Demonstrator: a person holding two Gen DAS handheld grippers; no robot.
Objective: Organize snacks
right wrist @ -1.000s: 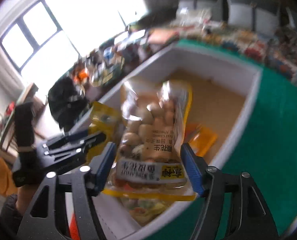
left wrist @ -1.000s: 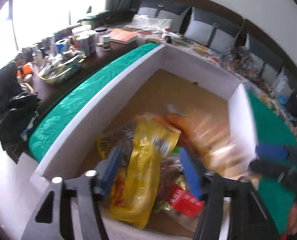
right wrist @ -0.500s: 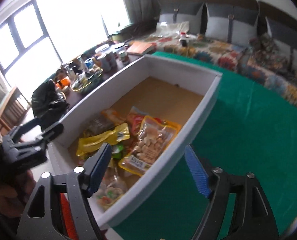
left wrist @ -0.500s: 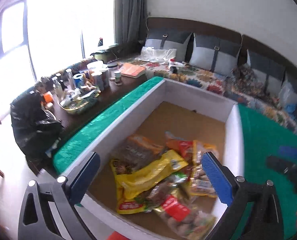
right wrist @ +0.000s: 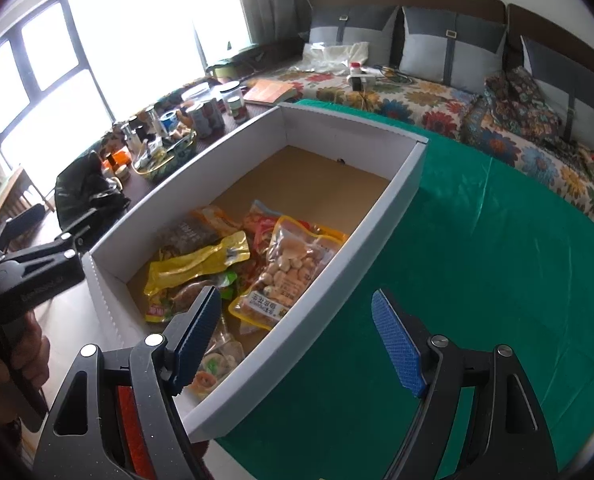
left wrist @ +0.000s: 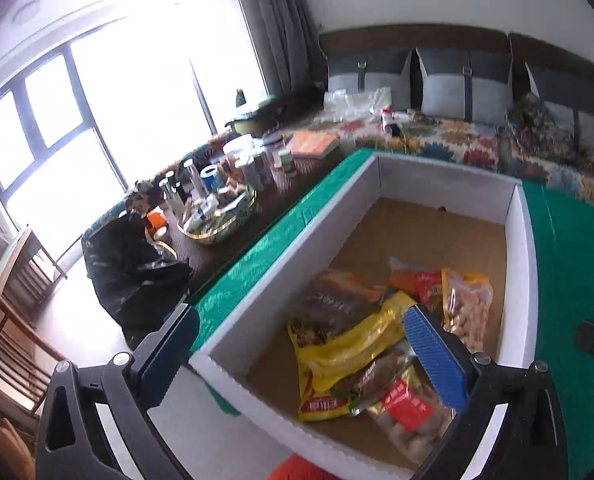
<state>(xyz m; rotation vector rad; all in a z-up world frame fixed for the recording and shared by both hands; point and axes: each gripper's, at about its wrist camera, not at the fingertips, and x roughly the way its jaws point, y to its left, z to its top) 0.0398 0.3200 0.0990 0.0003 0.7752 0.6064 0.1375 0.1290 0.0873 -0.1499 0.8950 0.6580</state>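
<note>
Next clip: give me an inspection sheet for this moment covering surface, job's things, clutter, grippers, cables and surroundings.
Surface: green cloth, bare to the right of the box.
Job's things: white box with a brown floor; snack bags piled at its near end, including a yellow bag and a peanut bag; far half bare.
Clutter: jars, cans and a basket on the dark side table; black bag beside it.
Grippers: left gripper and right gripper both open, holding nothing, above the box's near end; jaws have just been opening.
Cables: thin cords on the floral cover.
Surroundings: window, curtain, grey cushions.
</note>
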